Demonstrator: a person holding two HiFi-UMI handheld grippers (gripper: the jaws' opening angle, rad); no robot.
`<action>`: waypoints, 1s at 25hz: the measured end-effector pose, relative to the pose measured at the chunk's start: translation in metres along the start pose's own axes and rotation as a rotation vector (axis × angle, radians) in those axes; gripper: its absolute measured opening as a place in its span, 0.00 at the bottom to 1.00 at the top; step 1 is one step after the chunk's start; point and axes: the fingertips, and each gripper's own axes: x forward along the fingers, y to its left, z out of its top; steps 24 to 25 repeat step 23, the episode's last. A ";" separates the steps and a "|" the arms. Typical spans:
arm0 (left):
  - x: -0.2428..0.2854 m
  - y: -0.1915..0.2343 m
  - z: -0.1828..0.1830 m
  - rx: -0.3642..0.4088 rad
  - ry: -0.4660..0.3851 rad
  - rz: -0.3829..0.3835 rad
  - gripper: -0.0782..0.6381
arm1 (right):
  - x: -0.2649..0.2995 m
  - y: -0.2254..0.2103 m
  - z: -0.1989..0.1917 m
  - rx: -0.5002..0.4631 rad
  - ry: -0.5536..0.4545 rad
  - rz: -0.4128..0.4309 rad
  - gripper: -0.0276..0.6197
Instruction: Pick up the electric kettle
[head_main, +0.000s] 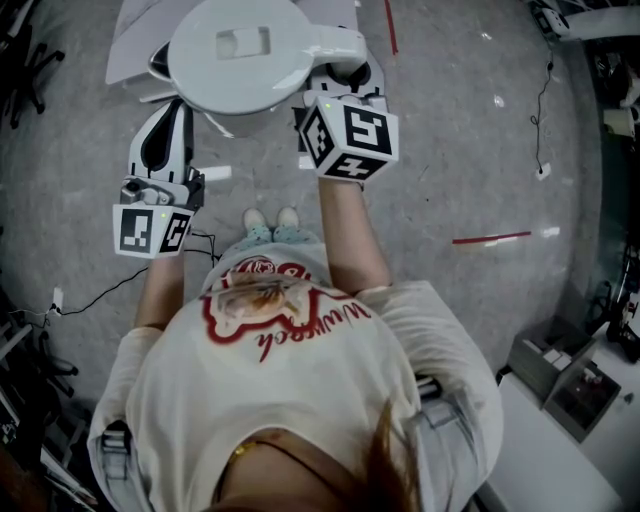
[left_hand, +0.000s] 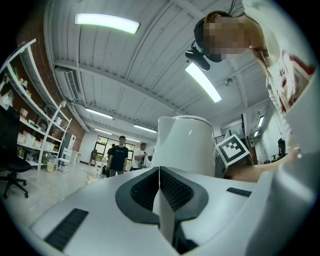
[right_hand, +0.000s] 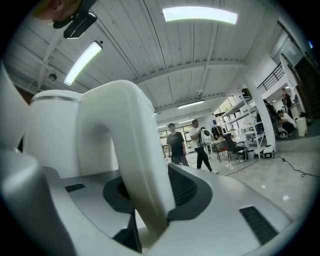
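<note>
The white electric kettle (head_main: 240, 50) is up off the floor in front of the person, its round lid facing the head view. My right gripper (head_main: 338, 72) is shut on the kettle's arched handle (right_hand: 131, 150), which fills the gap between the jaws in the right gripper view, with the kettle body (right_hand: 50, 135) to its left. My left gripper (head_main: 170, 108) is beside the kettle's left side, apart from it, jaws shut on nothing with their pads meeting in a line (left_hand: 160, 192). The left gripper view shows the kettle body (left_hand: 185, 145) just ahead.
Grey floor below with red tape strips (head_main: 490, 238) and a cable (head_main: 100, 285). White boards (head_main: 135, 45) lie under the kettle. A desk with boxes (head_main: 560, 375) is at lower right. Shelves (left_hand: 30, 125), an office chair (left_hand: 12, 170) and standing people (left_hand: 118, 156) are farther off.
</note>
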 end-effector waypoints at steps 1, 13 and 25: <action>0.000 -0.001 0.000 0.000 0.001 0.001 0.13 | -0.001 -0.001 0.001 -0.006 0.000 -0.002 0.23; -0.005 -0.008 -0.003 -0.016 0.000 0.009 0.13 | -0.006 -0.001 0.000 -0.035 0.010 -0.006 0.23; -0.009 -0.003 -0.008 -0.024 0.002 0.023 0.13 | -0.004 0.003 -0.008 -0.034 0.023 0.000 0.23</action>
